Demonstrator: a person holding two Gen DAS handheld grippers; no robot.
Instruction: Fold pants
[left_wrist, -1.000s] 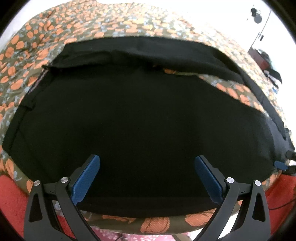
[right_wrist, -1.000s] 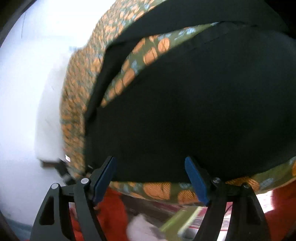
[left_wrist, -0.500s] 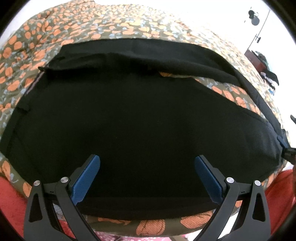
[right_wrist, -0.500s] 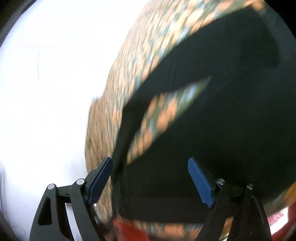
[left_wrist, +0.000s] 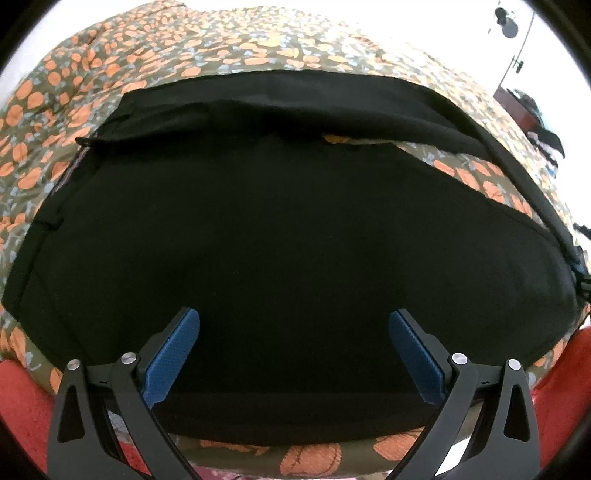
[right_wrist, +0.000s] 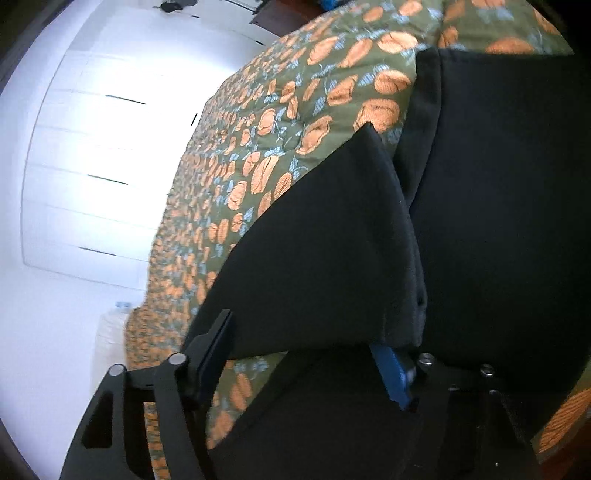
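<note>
Bed with an olive, orange-flowered quilt (left_wrist: 236, 48), white wall (right_wrist: 81, 155) beyond. Black pants (left_wrist: 295, 236) lie spread flat on the quilt. Left gripper (left_wrist: 294, 332) gapes wide above them, holding nothing. Right gripper (right_wrist: 306, 343) jaws closing around a raised pants hem; contact unclear.

Bed (left_wrist: 258, 40) under an olive quilt (right_wrist: 280, 122) printed with orange pumpkins. Spread flat on the quilt, black pants (left_wrist: 295, 240), stretching ahead of the left hand-held gripper (left_wrist: 293, 332) toward the far edge.
</note>
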